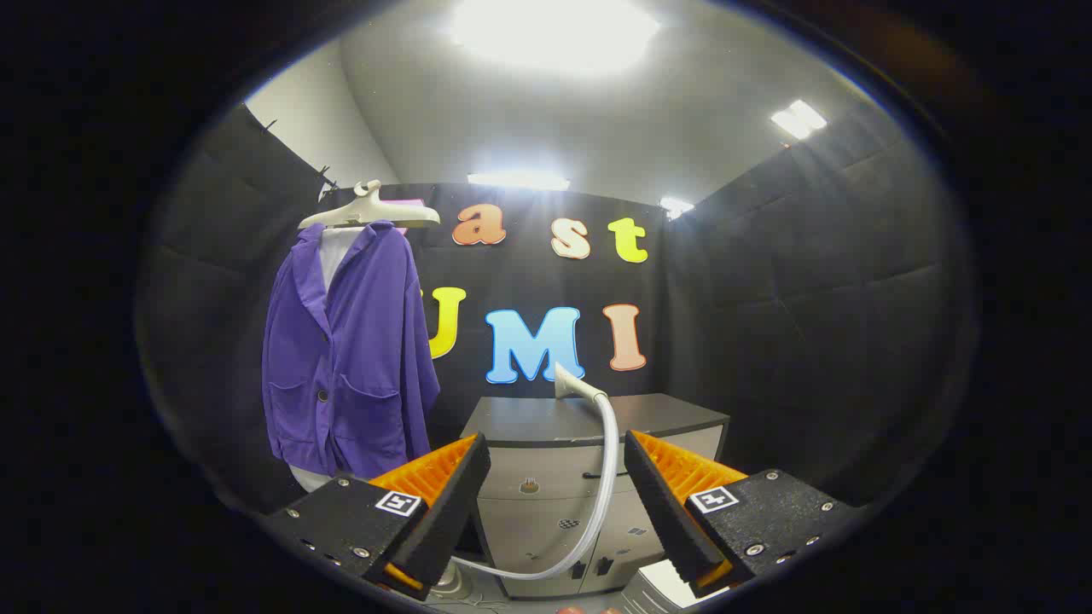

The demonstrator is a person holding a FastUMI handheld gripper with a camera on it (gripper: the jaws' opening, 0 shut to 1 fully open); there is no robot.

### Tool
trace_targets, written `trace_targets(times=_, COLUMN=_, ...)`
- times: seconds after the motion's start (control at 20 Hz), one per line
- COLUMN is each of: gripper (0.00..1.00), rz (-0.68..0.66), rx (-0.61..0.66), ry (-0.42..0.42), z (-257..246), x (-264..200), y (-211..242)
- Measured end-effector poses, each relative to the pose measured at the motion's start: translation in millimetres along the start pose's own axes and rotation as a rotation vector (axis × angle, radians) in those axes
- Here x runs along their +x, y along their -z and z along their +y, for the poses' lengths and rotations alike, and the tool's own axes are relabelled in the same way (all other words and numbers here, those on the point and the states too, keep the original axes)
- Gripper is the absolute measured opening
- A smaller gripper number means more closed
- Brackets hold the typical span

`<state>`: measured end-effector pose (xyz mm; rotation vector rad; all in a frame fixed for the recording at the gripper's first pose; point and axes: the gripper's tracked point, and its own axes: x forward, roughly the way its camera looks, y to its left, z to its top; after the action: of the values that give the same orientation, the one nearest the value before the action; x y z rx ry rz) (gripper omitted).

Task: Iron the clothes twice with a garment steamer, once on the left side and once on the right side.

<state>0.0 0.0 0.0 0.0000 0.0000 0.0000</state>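
A purple jacket [350, 350] hangs on a pale hanger [368, 210] over a white dress form, off to the left beyond my fingers. The garment steamer's head [570, 384] rests on top of a grey cabinet [546, 418] straight ahead, and its white hose [604, 477] curves down between my fingers towards the floor. My gripper [556, 477] is open, with a wide gap between its fingers. Nothing is held; the hose runs through the gap farther off without touching the fingers.
The cabinet has drawers and doors with small stickers on its front [546, 520]. Black padded walls [810, 324] close in the booth at the back and on both sides. Bright ceiling lights [554, 30] glare overhead. A white object [661, 588] lies low by my right finger.
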Motion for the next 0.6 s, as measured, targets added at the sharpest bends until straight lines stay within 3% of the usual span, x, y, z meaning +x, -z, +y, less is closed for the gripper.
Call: trace_targets(times=0.6, gripper=0.97, rz=0.036, rx=-0.005, ry=0.030, z=-1.2, x=0.5, y=-9.1)
